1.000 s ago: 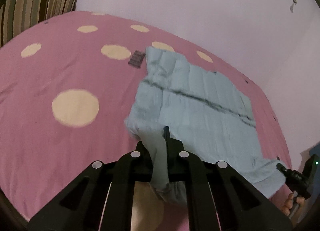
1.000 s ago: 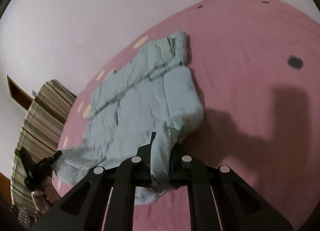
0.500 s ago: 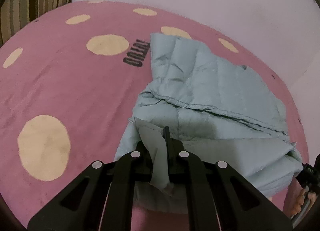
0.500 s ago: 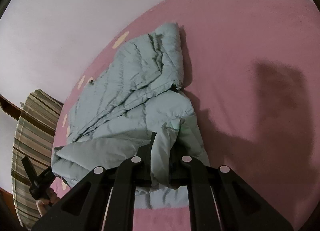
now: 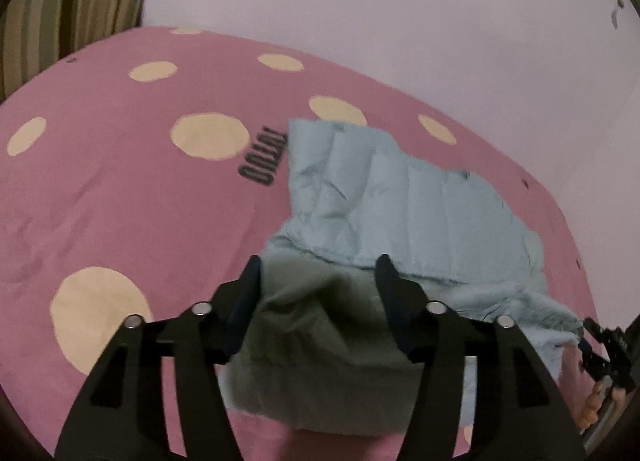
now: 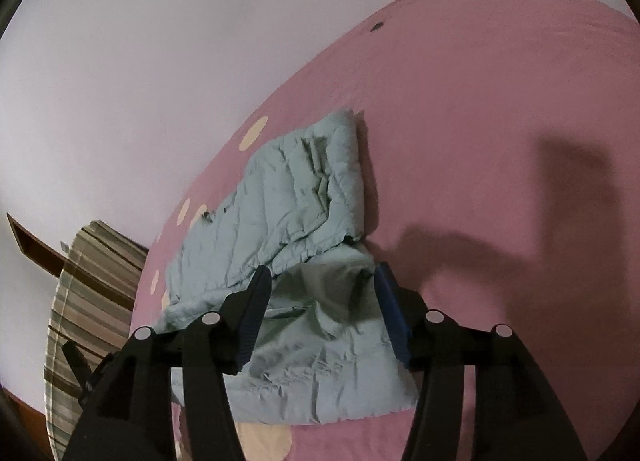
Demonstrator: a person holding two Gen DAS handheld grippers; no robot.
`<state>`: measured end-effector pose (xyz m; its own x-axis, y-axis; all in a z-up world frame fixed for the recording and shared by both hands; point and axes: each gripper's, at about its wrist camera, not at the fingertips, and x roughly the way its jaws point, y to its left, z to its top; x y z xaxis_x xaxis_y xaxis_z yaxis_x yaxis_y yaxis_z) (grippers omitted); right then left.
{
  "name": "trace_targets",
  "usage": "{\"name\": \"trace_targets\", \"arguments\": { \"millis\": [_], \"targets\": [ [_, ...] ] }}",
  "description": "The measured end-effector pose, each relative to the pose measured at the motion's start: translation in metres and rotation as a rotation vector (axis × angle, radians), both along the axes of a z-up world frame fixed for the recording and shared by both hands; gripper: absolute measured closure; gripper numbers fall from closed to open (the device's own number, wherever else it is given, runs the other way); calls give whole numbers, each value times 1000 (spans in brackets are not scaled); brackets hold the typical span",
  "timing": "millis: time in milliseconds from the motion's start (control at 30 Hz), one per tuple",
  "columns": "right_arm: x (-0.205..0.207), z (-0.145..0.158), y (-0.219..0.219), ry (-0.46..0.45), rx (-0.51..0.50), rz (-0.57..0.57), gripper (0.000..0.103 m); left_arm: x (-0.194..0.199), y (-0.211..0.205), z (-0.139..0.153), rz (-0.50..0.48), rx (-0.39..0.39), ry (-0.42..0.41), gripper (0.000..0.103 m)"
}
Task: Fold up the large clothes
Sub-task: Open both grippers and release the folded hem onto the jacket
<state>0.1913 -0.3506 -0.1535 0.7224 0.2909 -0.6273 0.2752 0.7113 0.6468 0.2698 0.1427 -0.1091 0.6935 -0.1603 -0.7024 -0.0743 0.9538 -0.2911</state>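
Note:
A pale blue quilted jacket (image 5: 400, 197) lies folded over on the pink bed; it also shows in the right wrist view (image 6: 288, 213). My left gripper (image 5: 318, 265) is open, its jaws standing apart above the jacket's near folded edge, holding nothing. My right gripper (image 6: 320, 275) is open too, its jaws spread over the jacket's near edge with no cloth pinched. The right gripper shows at the lower right of the left wrist view (image 5: 604, 349).
The bed has a pink cover with cream dots (image 5: 208, 135) and a dark printed logo (image 5: 262, 159). A striped pillow (image 6: 88, 301) lies at the bed's head. A pale wall (image 5: 400, 13) runs behind the bed.
Both grippers opened and let go of the jacket's near edge, which now lies folded over onto the rest of the jacket. Both have drawn back a little.

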Motion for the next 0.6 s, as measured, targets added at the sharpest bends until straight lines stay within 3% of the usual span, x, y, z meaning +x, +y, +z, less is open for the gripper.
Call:
{"name": "trace_targets", "arguments": {
  "millis": [267,600],
  "targets": [
    [-12,3,0,7,-33,17,49,-17,31,1,50,5,-11,37],
    [28,-8,24,51,-152,130,49,12,14,-33,-97,64,57,37]
  ]
}}
